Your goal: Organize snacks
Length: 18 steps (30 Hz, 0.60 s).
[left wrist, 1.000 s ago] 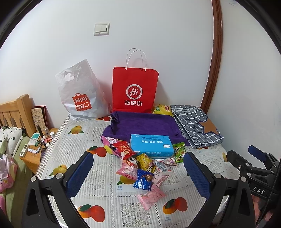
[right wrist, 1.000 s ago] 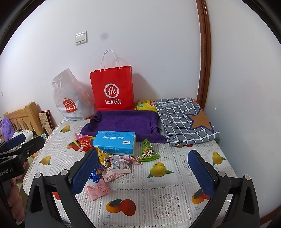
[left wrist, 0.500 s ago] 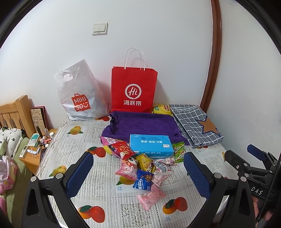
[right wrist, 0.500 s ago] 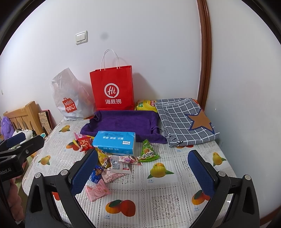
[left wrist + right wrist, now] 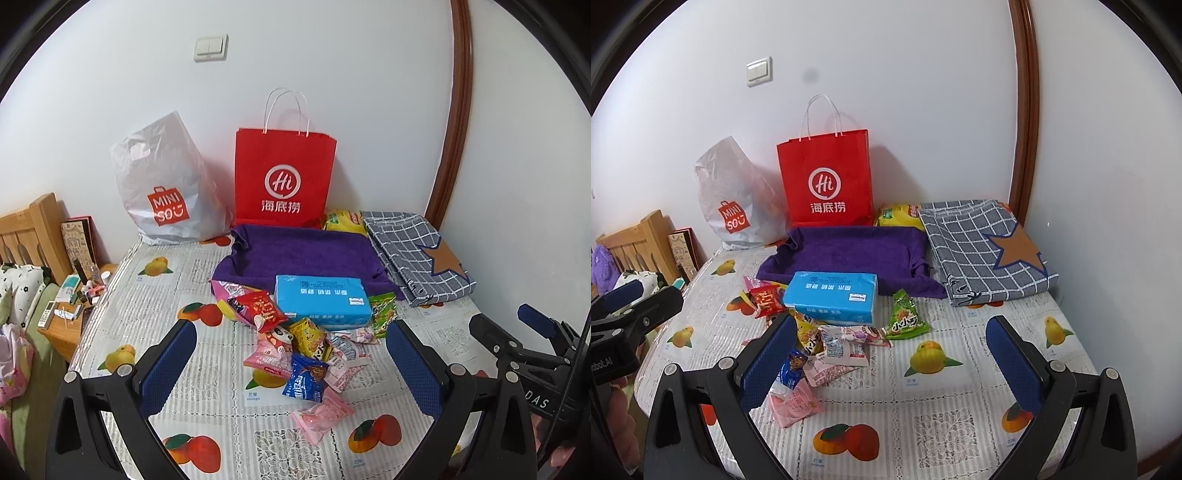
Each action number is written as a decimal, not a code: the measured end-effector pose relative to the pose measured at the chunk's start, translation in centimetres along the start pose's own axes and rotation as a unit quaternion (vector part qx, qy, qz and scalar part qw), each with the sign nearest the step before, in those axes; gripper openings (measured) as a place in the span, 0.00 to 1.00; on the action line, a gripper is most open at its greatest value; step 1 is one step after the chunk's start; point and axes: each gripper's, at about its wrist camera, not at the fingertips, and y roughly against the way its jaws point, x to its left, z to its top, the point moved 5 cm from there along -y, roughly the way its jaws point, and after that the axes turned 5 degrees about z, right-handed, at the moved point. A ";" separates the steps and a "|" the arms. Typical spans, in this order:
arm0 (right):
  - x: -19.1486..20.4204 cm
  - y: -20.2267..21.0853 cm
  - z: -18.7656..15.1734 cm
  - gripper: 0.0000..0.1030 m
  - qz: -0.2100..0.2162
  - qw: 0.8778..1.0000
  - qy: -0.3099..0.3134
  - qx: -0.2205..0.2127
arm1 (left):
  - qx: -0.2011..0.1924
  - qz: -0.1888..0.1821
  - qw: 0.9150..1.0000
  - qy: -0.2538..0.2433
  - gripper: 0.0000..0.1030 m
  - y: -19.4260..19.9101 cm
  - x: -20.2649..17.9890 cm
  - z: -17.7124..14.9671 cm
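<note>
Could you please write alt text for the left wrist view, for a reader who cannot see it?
The open left gripper hovers over a heap of snack packets on a fruit-print tablecloth, in front of a blue tissue pack. Behind lie a purple towel and a folded grey checked cloth; a red paper bag and a white plastic bag stand against the wall.

The left gripper (image 5: 291, 363) and the right gripper (image 5: 892, 360) both hover side by side, level, their blue-padded fingers (image 5: 168, 360) spread wide apart, gripping nothing
</note>
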 end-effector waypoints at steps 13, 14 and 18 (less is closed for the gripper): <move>-1.1 -5.7 -2.1 0.99 -0.020 0.999 0.007 0.029 | 0.052 0.009 0.999 -0.008 0.97 -6.1 1.0 -1.9; -1.2 -6.3 -2.4 0.99 -0.017 0.999 0.007 0.035 | 0.058 0.013 0.998 -0.007 0.97 -6.7 1.2 -2.2; -1.3 -9.0 -4.1 0.94 -0.007 0.997 0.005 0.074 | 0.090 0.022 0.996 0.000 0.97 -9.6 1.9 -3.4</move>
